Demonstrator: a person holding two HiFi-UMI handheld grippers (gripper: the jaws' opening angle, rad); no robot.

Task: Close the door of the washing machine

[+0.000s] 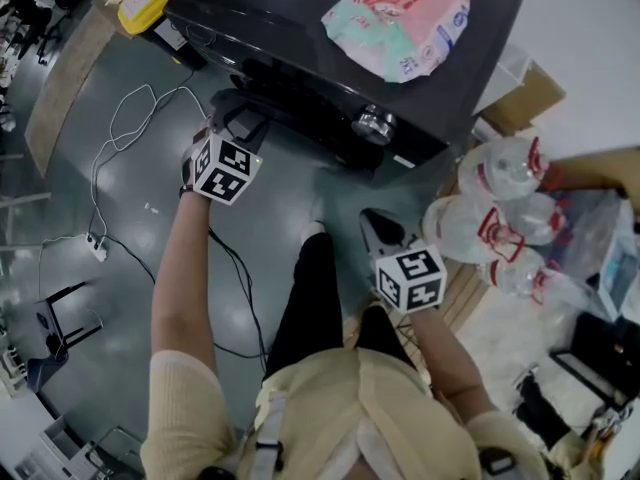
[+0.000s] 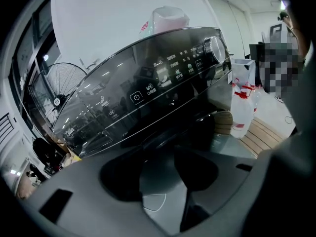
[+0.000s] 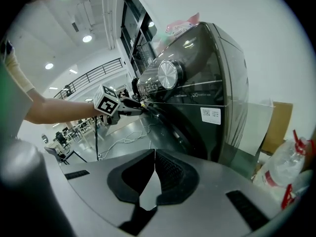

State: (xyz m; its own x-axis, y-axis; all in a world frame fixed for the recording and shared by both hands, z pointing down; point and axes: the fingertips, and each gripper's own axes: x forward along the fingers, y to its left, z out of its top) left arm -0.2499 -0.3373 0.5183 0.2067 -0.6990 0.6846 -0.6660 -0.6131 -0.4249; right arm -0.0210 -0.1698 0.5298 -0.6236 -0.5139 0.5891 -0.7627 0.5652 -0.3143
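The dark washing machine [image 1: 330,68] stands in front of me, its silver knob [image 1: 373,123] on the front panel. Its round door [image 3: 170,127] bulges from the front, and I cannot tell whether it is fully shut. My left gripper [image 1: 232,118] is stretched out to the door's left side, and in the right gripper view the left gripper [image 3: 129,104] has its tips against the door's edge. In its own view the left gripper [image 2: 158,181] is open with only floor between the pads. My right gripper [image 1: 380,226] hangs back from the machine; the right gripper [image 3: 154,162] is shut on nothing.
A pink and white pack [image 1: 400,18] lies on top of the machine. Large water bottles [image 1: 500,208] and a cardboard box [image 1: 530,98] stand to the right. White cables [image 1: 130,128] and a power strip [image 1: 98,248] lie on the floor at left. A fan [image 2: 54,98] stands behind.
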